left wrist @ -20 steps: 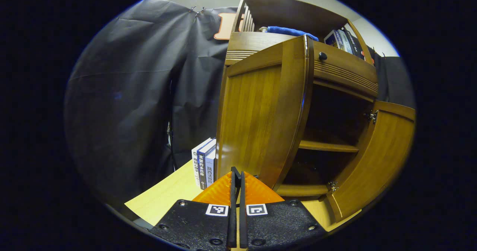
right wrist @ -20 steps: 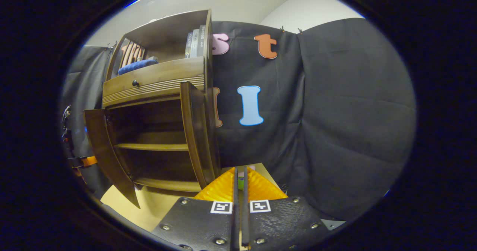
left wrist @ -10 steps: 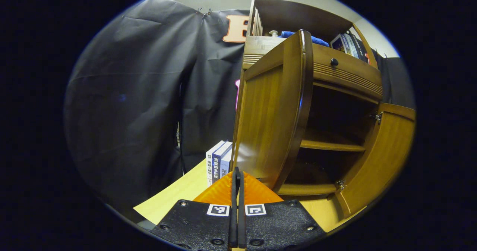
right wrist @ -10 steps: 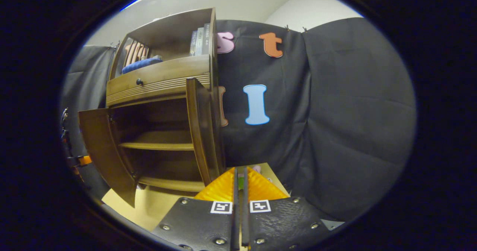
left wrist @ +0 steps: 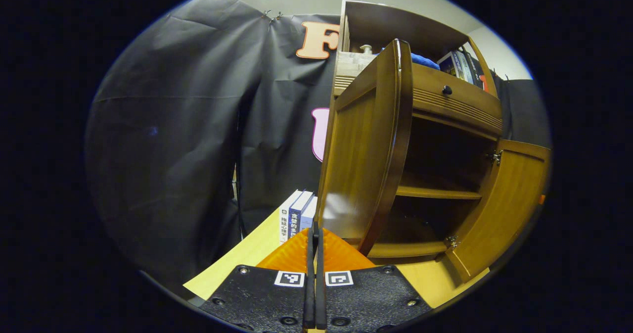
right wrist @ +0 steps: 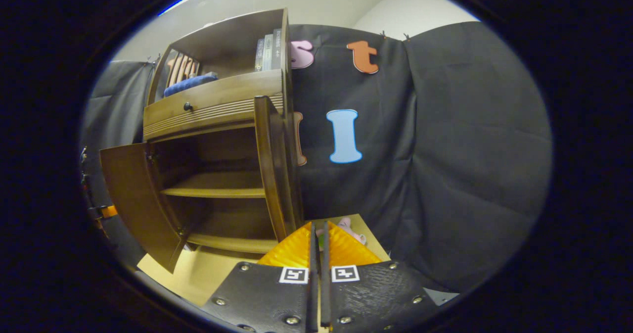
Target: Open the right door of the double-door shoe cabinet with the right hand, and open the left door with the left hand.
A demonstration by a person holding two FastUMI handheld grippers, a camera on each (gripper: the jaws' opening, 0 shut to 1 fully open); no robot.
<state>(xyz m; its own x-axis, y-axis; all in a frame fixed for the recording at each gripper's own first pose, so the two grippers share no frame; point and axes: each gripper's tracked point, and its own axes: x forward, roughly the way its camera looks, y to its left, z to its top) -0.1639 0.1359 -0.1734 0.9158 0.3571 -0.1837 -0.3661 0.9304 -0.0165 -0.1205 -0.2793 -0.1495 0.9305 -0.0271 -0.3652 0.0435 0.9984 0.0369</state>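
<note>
The wooden shoe cabinet (left wrist: 460, 106) stands on a light table with both lower doors swung outward. In the left gripper view the left door (left wrist: 366, 160) stands nearly edge-on right ahead, and the right door (left wrist: 504, 204) hangs open at the far right. My left gripper (left wrist: 314, 230) is shut with nothing in it, its tips just below and in front of the left door's lower corner. In the right gripper view the right door (right wrist: 272, 169) is edge-on and the left door (right wrist: 133, 194) is open farther left. My right gripper (right wrist: 319, 226) is shut, empty, just right of the right door's bottom.
Inside are bare shelves (left wrist: 437, 192). A drawer with a dark knob (left wrist: 446, 90) sits above the doors, with a blue cloth (right wrist: 190, 83) and books (right wrist: 267, 51) on top. Upright books (left wrist: 296, 214) stand left of the cabinet. A small pink object (right wrist: 347, 225) lies on the table (right wrist: 198, 273).
The left door has swung farther open, now nearly edge-on to the left gripper's camera. The cabinet has slid slightly right in both views. Both grippers stay shut.
</note>
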